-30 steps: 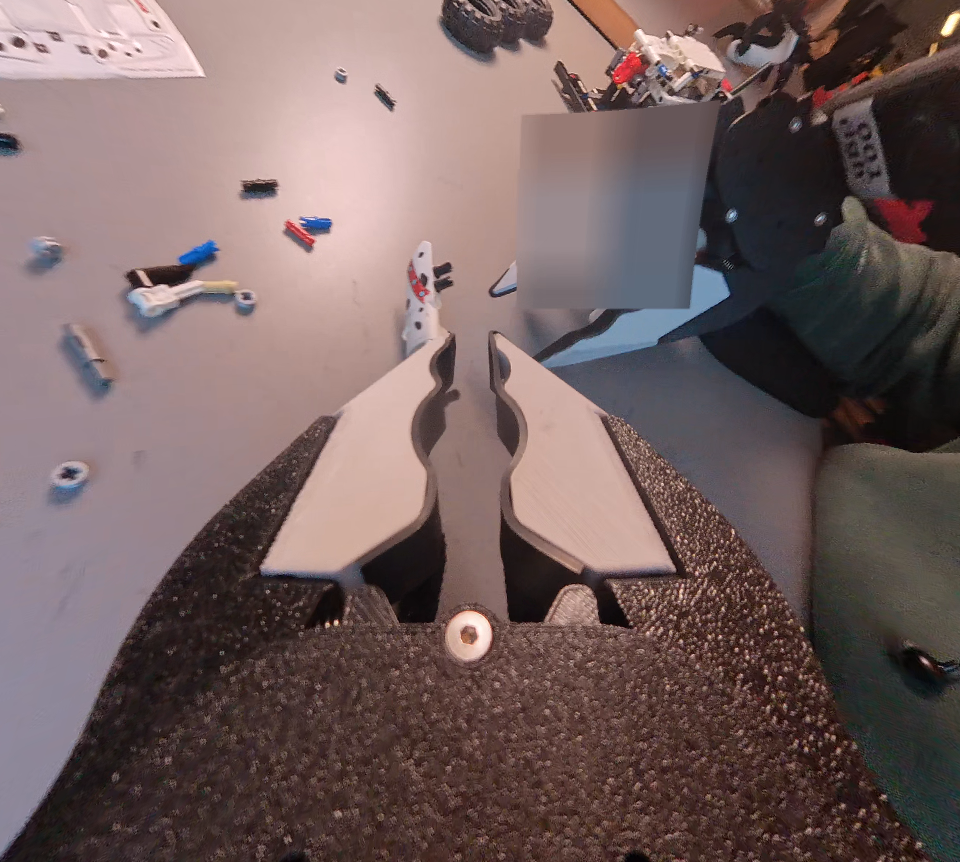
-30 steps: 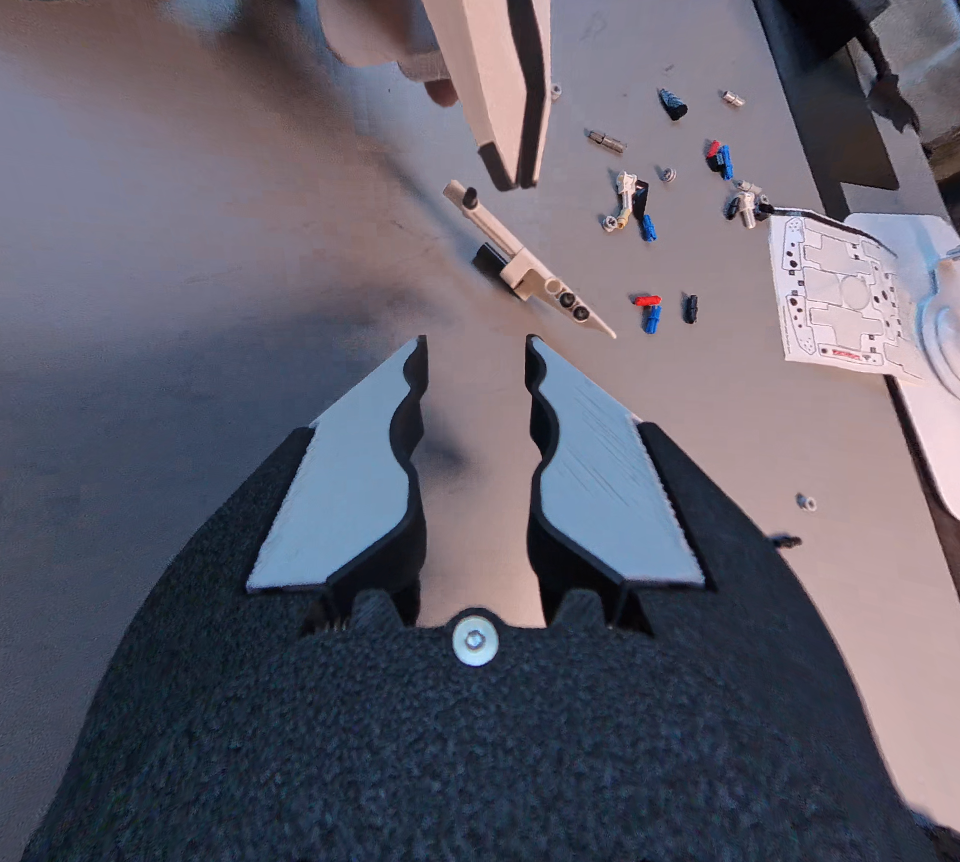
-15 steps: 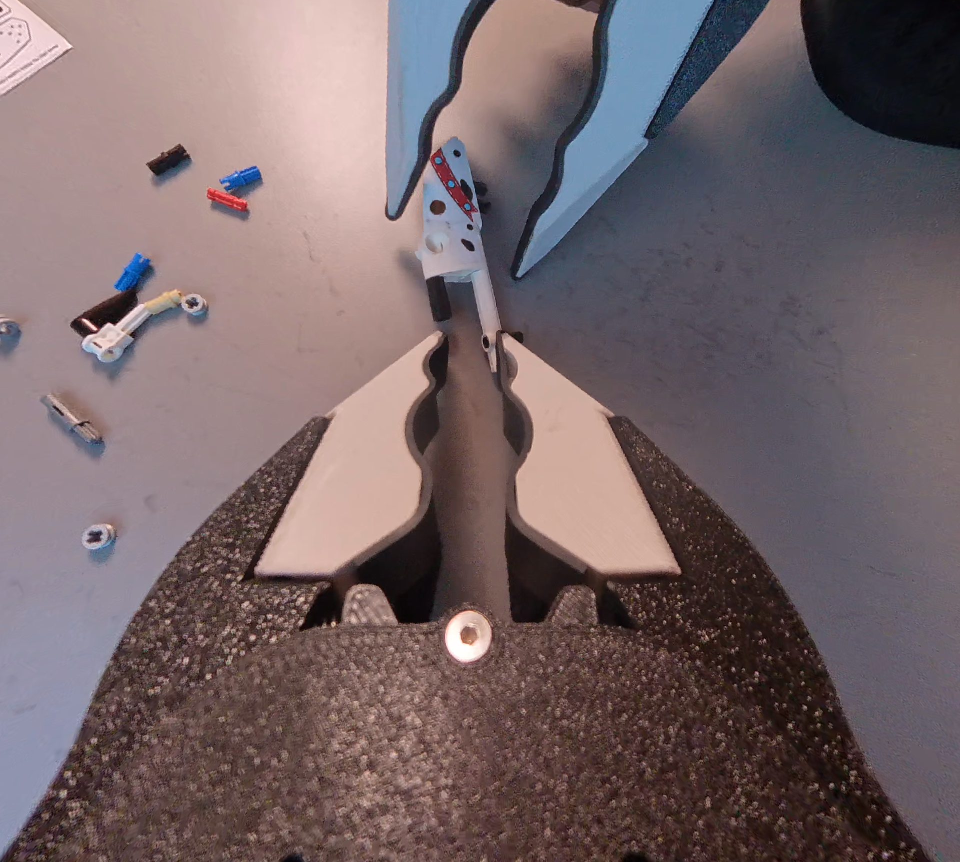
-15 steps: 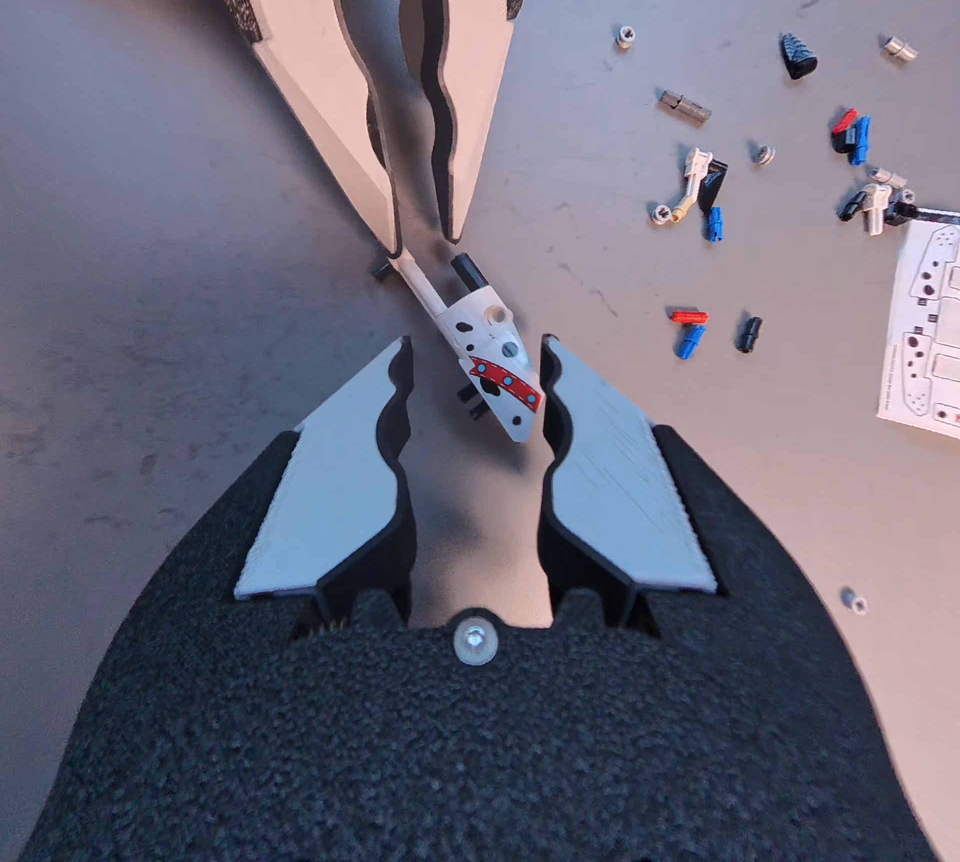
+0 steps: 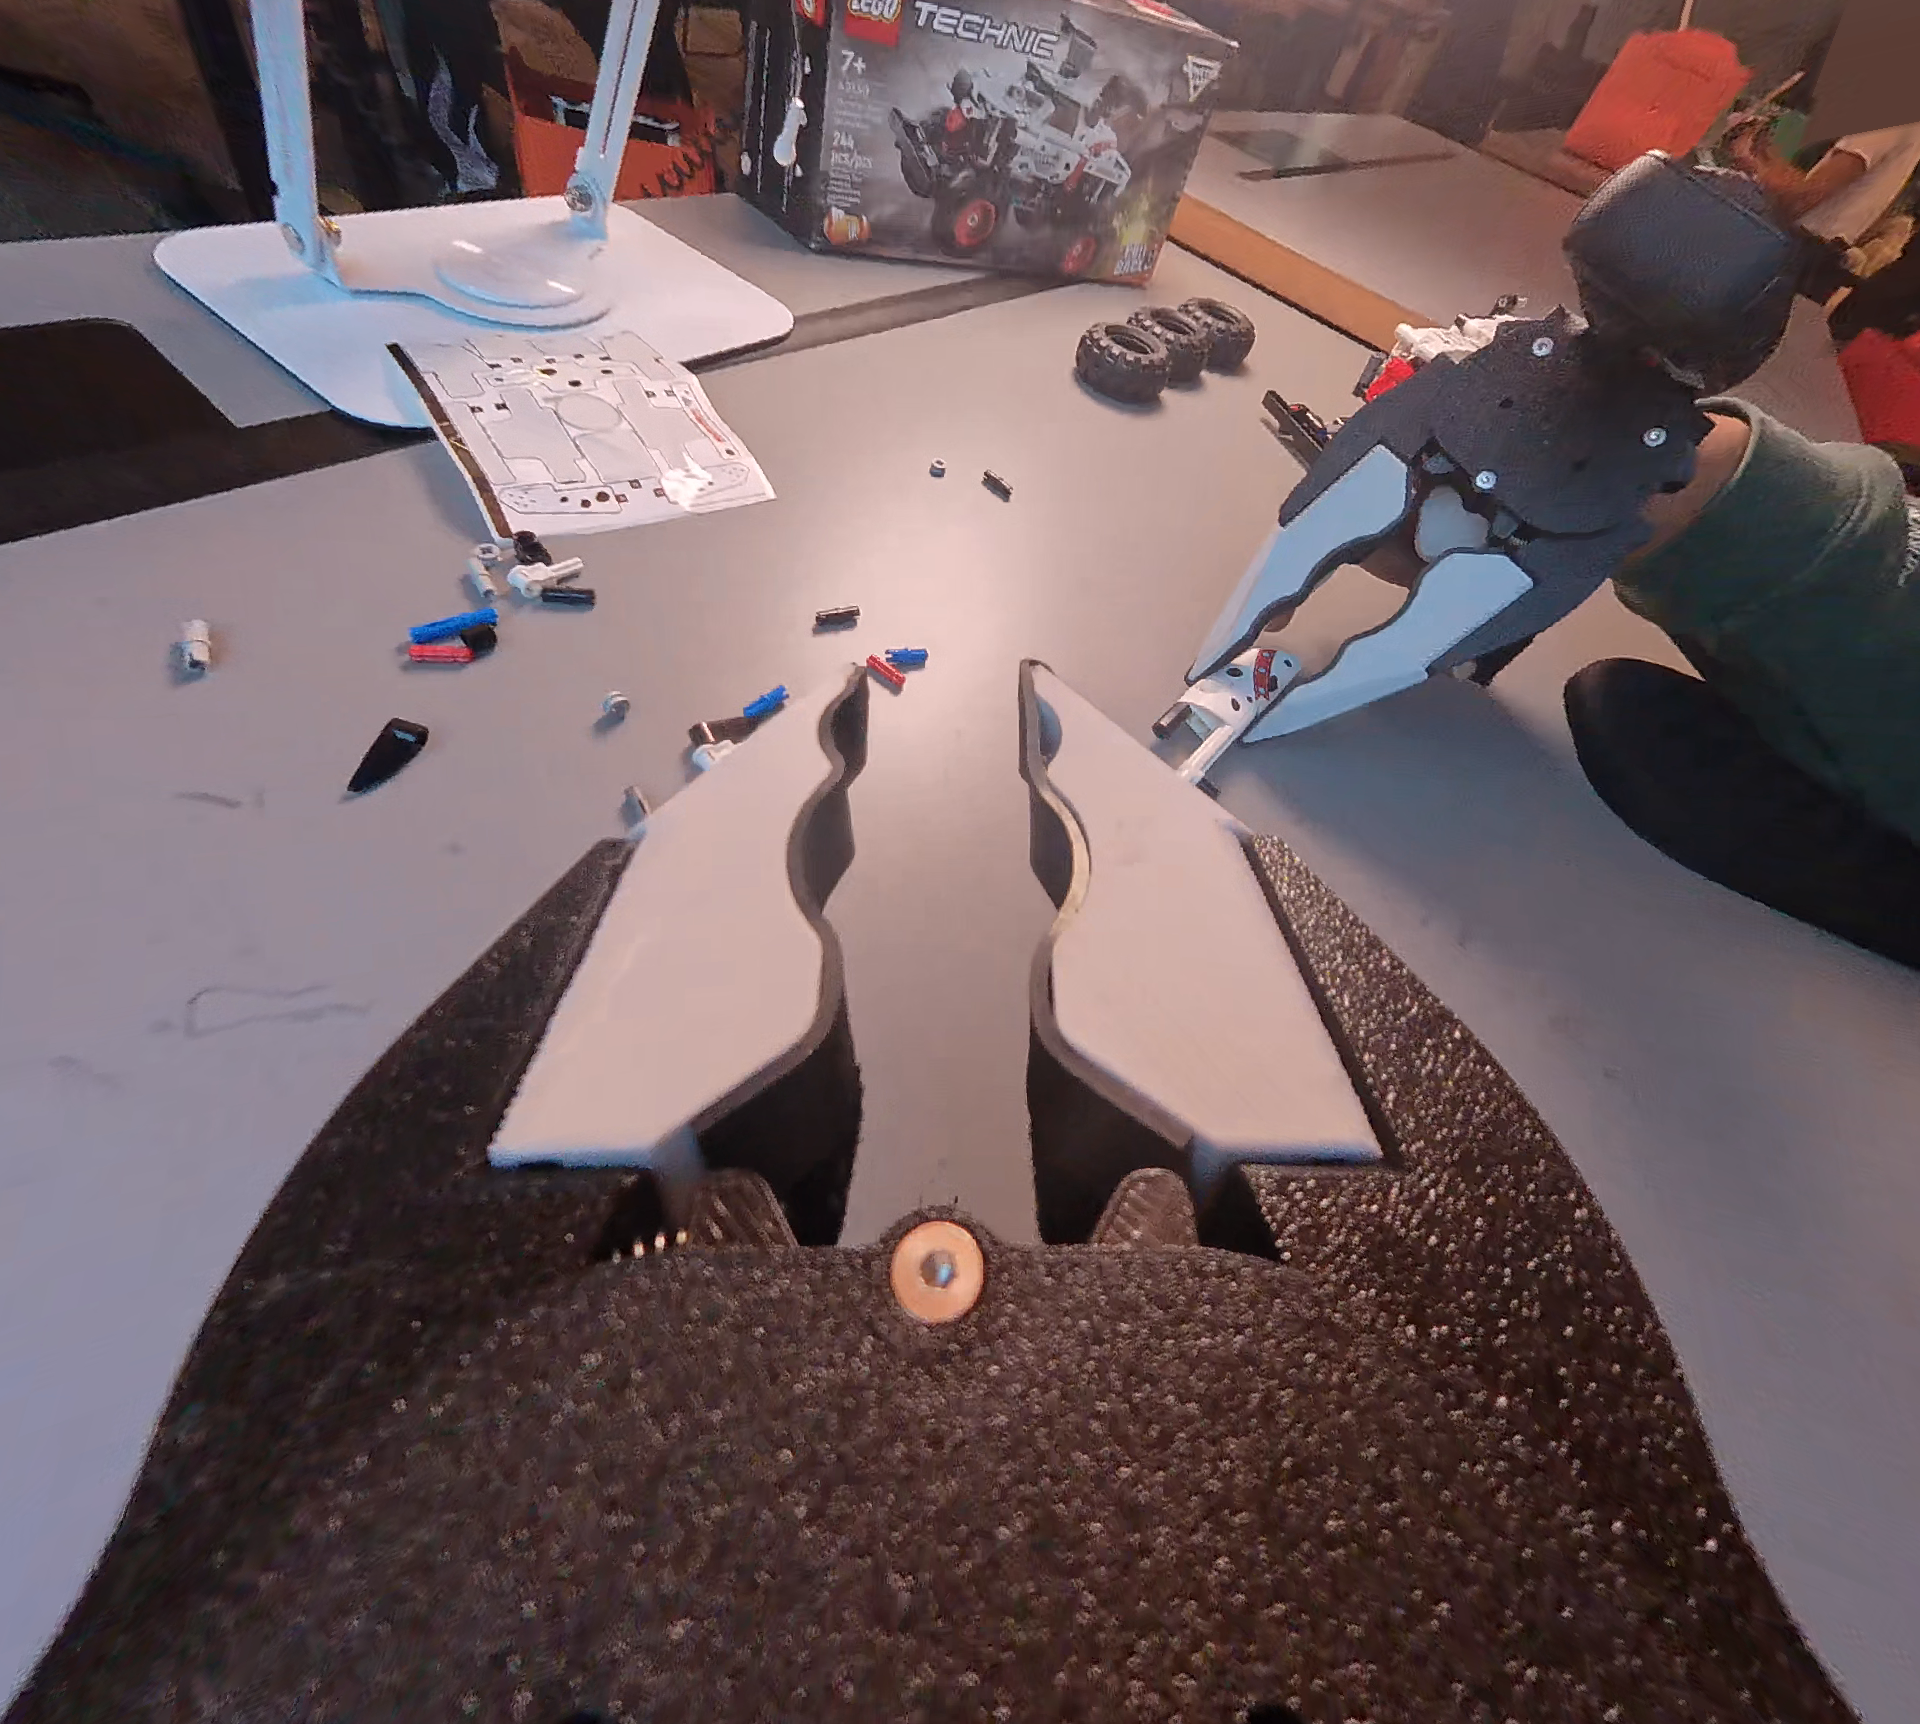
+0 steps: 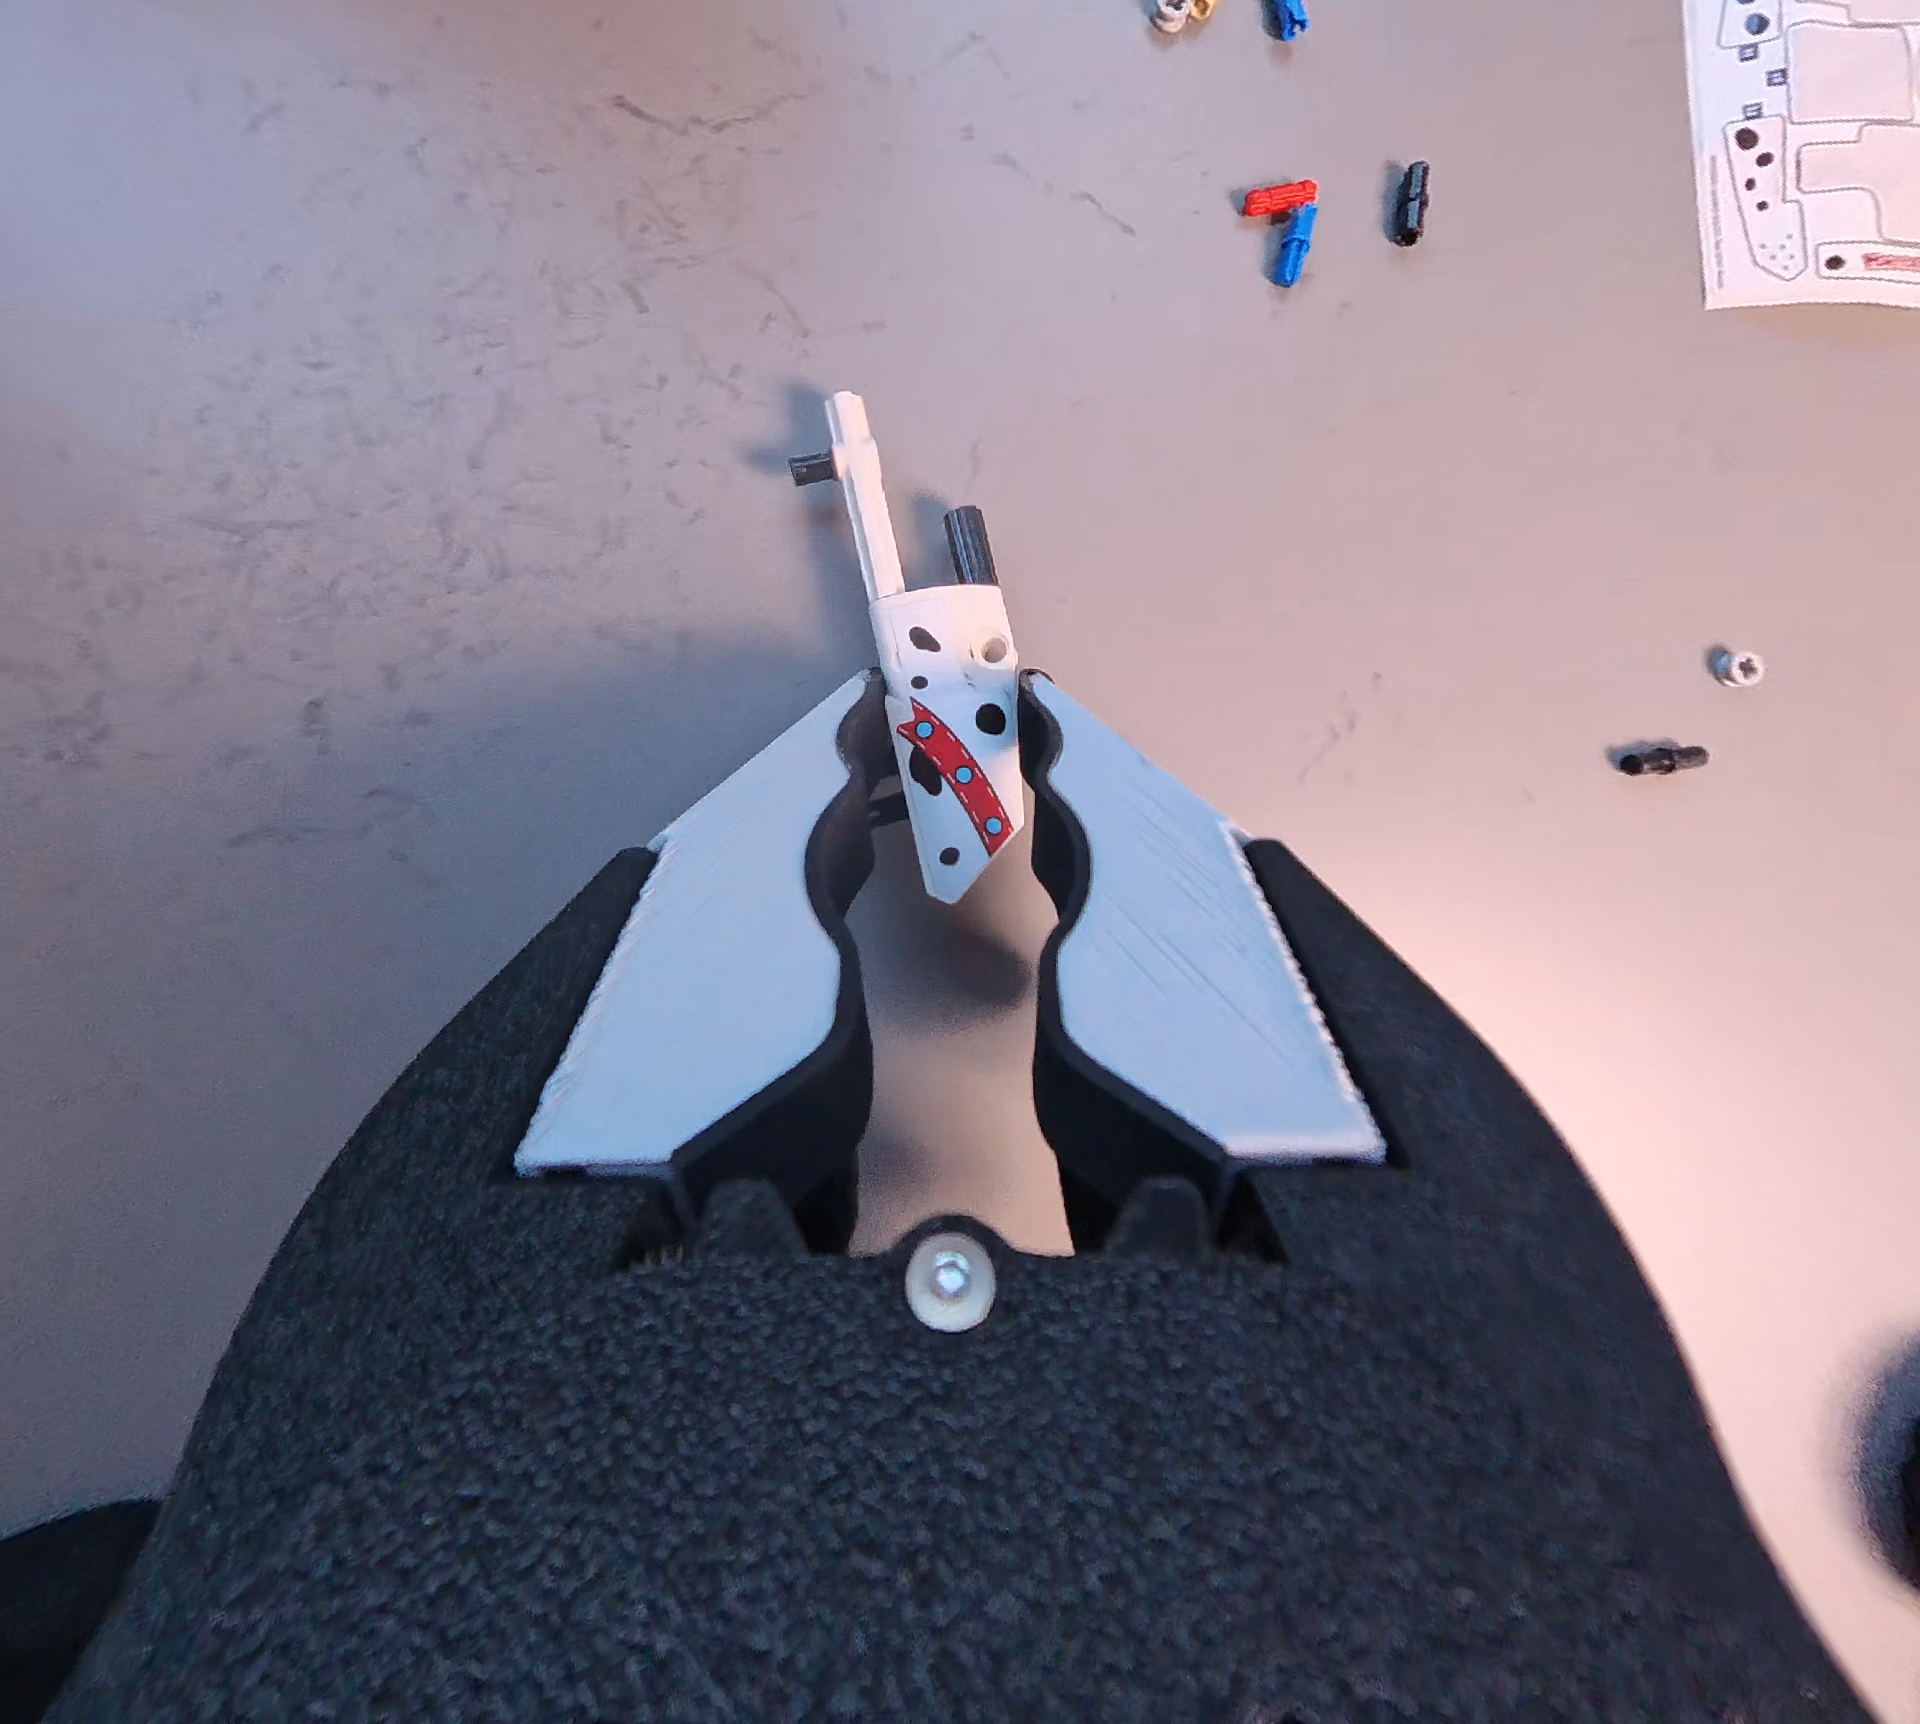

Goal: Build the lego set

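A white spotted panel piece (image 6: pixel 951 739) with a red stripe, a thin white beam and black pins sits between my right gripper's (image 6: pixel 948 687) fingertips, which press on both its sides just above the grey table (image 6: pixel 416 324). The left wrist view shows the same right gripper (image 5: pixel 1224 708) at the right, holding the panel piece (image 5: pixel 1242 682) low over the table. My left gripper (image 5: pixel 943 675) is open and empty, to the left of the piece and apart from it.
Small loose pins (image 5: pixel 457 635) and connectors lie on the left of the table. A sticker sheet (image 5: pixel 592 438), a white stand base (image 5: pixel 468 292), the set's box (image 5: pixel 977 126), three black tyres (image 5: pixel 1164 344) and a part-built model (image 5: pixel 1444 344) lie farther back. A green sleeve (image 5: pixel 1766 583) is at right. Left tips to right tips: about 20 cm.
My right gripper has closed on the spotted panel piece. My left gripper has drawn back from the piece's beam end and tilted up, still open.
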A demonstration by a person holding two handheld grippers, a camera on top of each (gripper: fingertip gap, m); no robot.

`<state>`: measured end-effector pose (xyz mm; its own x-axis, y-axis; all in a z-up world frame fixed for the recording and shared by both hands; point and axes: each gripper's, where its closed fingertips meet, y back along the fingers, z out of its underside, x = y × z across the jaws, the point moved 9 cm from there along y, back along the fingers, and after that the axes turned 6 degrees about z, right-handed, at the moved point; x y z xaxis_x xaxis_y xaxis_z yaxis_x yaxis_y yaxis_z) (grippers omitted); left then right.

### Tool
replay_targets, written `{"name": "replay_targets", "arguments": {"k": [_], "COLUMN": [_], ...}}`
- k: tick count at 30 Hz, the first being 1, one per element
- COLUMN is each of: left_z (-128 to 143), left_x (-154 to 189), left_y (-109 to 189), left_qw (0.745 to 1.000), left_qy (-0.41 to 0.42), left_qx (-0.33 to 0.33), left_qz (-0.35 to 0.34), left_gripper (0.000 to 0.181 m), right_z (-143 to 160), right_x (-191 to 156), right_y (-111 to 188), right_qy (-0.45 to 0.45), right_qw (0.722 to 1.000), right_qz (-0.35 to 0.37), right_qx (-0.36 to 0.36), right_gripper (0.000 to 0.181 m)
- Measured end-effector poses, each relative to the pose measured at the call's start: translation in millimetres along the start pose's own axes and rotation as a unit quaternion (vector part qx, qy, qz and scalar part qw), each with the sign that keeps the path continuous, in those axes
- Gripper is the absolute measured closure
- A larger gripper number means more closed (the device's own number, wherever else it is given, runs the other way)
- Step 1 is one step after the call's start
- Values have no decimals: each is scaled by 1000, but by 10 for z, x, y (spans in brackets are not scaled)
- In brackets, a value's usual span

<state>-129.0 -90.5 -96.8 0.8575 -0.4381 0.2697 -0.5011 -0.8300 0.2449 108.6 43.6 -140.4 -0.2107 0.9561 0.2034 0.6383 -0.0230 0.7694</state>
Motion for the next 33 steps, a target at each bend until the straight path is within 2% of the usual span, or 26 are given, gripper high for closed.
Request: {"name": "replay_targets", "arguments": {"k": [3,6,8,10,11,12,14,15,17,18,20,23,27,30,33], "left_z": [-4,-122,-315,-527,-611,-677,-740,-731,-608,-473,-131,286,500,570,573], "left_x": [65,269,419,483,458,390,115,-63,-488,-715,-1123,-1467,-1631,-1722,-1812], "left_y": [-7,104,396,879,1151,1419,1927,2151,2506,2637,2848,3020,3097,3135,3131], "left_qw": [999,996,990,978,971,967,957,949,924,907,855,782,734,728,735], "left_qy": [-35,-85,-116,-151,-165,-170,-141,-125,-113,-97,-68,-48,-32,-5,8], "left_qx": [1,22,69,103,99,73,-28,-85,-196,-262,-390,-519,-602,-623,-621], "left_qz": [-3,-4,-31,-98,-140,-177,-251,-276,-308,-314,-334,-343,-314,-287,-272], "left_gripper": [141,129,131,140,143,144,145,146,160,163,167,176,178,177,174], "right_z": [-12,-89,-145,-152,-133,-102,-34,-4,31,34,14,-8,27,64,90], "right_x": [-23,-4,-11,-39,-67,-102,-182,-215,-266,-287,-332,-391,-383,-355,-357], "right_y": [30,174,350,537,616,678,741,742,700,666,609,577,554,514,473], "right_qy": [8,-16,-34,-44,-48,-52,-57,-59,-61,-60,-52,-29,-43,-56,-55], "right_qw": [1000,997,990,979,974,970,964,961,960,961,964,966,966,967,970], "right_qz": [3,19,37,62,73,80,87,88,88,84,78,84,77,70,69], "right_qx": [7,71,134,189,209,224,246,253,259,258,248,241,242,238,228], "right_gripper": [146,144,144,144,144,146,150,152,153,153,153,153,154,155,156]}}
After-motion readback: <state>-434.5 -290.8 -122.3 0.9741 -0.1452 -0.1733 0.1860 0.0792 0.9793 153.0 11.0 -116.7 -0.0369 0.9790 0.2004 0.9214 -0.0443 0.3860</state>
